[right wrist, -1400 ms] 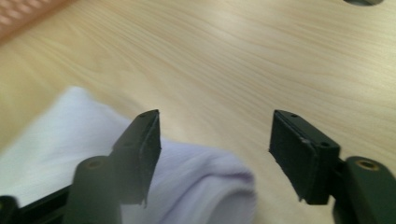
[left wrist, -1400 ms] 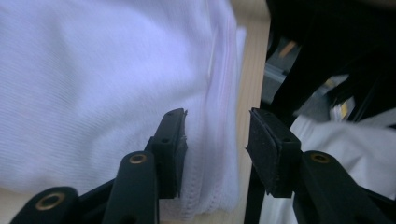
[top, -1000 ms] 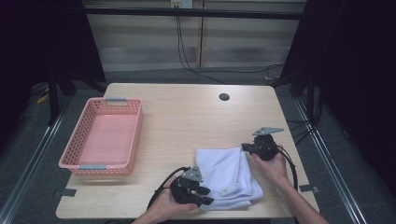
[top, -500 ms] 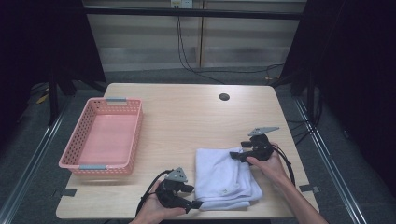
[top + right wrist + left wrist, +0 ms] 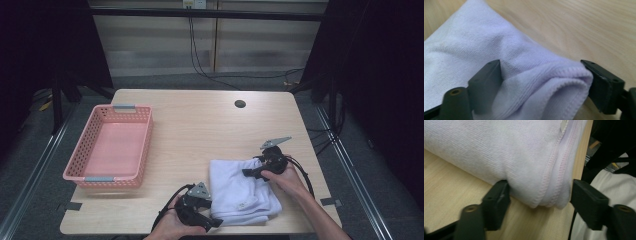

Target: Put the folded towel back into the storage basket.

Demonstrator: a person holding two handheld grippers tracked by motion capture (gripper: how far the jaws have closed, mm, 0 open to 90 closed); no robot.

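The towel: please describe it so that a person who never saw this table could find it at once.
On the wooden table, look at the near right corner, far from the pink basket on the left. There the towel lies folded between the left gripper and the right gripper. It is the one soft white thing there.

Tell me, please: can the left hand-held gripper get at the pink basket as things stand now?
Probably yes. The left hand-held gripper has its jaws around the white towel corner, so it must let go first; bare table lies between it and the pink basket.
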